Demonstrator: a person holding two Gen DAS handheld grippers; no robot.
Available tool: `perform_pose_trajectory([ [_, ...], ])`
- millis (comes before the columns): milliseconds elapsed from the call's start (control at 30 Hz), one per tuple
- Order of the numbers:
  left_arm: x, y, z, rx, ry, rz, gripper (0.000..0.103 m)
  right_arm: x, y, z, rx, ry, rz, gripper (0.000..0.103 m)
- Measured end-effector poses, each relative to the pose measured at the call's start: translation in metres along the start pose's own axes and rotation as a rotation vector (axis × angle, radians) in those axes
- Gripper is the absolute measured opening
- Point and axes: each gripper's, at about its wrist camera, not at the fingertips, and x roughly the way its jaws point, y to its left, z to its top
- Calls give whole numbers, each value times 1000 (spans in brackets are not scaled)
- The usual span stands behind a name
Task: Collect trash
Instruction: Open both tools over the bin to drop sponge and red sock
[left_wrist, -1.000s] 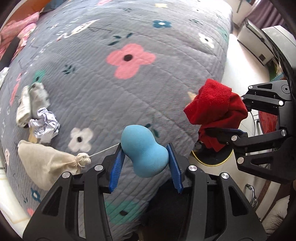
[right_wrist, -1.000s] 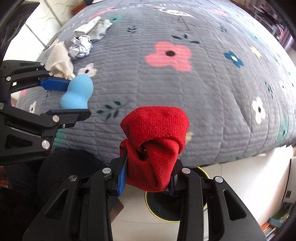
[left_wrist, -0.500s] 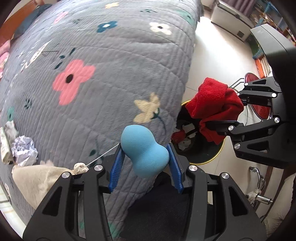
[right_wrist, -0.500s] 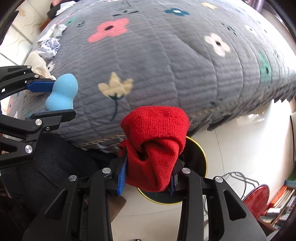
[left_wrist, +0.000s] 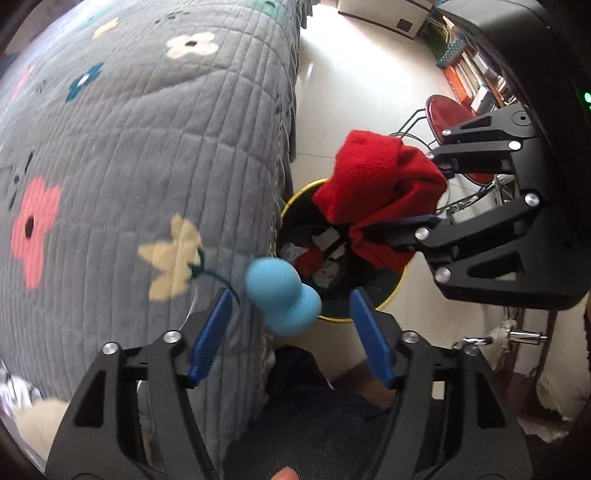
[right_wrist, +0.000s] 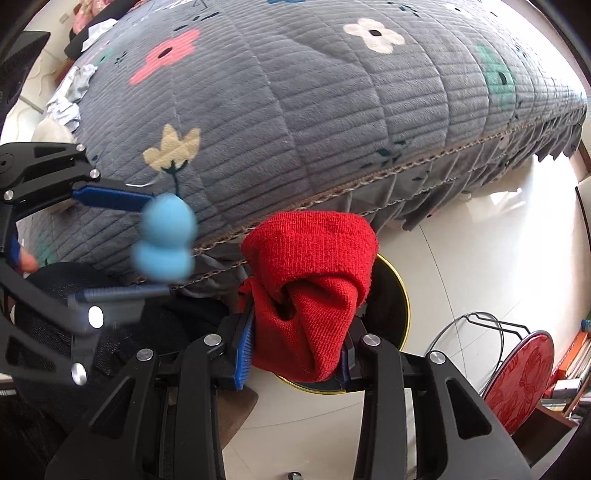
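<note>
A blue gourd-shaped sponge (left_wrist: 282, 297) hangs blurred between the blue pads of my left gripper (left_wrist: 290, 299). Its jaws are opening and neither pad touches the sponge. Just beyond it, on the floor against the bed, stands a black trash bin with a yellow rim (left_wrist: 388, 301), with scraps inside. My right gripper (right_wrist: 299, 332) is shut on a bunched red cloth (right_wrist: 314, 258) over that bin (right_wrist: 402, 295). The right wrist view has the left gripper (right_wrist: 155, 245) at the left with the sponge (right_wrist: 164, 238) loose between its fingers. In the left wrist view the right gripper (left_wrist: 417, 199) holds the cloth (left_wrist: 376, 184) above the bin.
A bed with a grey flowered quilt (left_wrist: 147, 147) fills the left side, its edge right beside the bin. Crumpled foil and a cloth bag (right_wrist: 62, 107) lie on it far off. A red stool (right_wrist: 521, 373) and bookshelves stand on the pale floor. A person's dark trouser leg (left_wrist: 314, 424) is below the grippers.
Both grippers have swung from over the quilt to the bin at the bed's edge and sunk a little. The left jaws have parted and let go of the sponge. The red cloth stays gripped.
</note>
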Motion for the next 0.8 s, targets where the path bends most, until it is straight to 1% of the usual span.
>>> perform_pose_trajectory([
  [33,4,-1,1,15,13,-21,73,1,-1,0,5,3,-4,32],
  [67,11,-2,2,28,41,-61,74,3,-1,-1,9,7,-5,32],
  [100,16,-4,4,43,51,-62,74,5,0,-1,13,10,-4,32],
  [133,20,-7,6,53,47,-29,74,7,0,-1,16,14,-5,32],
  [167,23,-5,7,51,54,-21,74,9,1,0,17,18,-7,32],
  [233,23,-2,7,34,49,-47,74,12,3,1,21,23,-5,32],
  [333,19,3,9,25,43,-42,75,15,3,3,19,24,-17,32],
  [433,17,-1,6,43,53,11,75,12,4,4,13,17,-30,32],
  [533,15,-10,3,73,55,83,81,11,5,3,10,15,-44,32],
  [633,14,-16,5,90,54,94,82,10,4,-2,8,29,-63,33],
  [800,14,-22,9,79,64,110,83,6,-1,-10,10,48,-93,34],
])
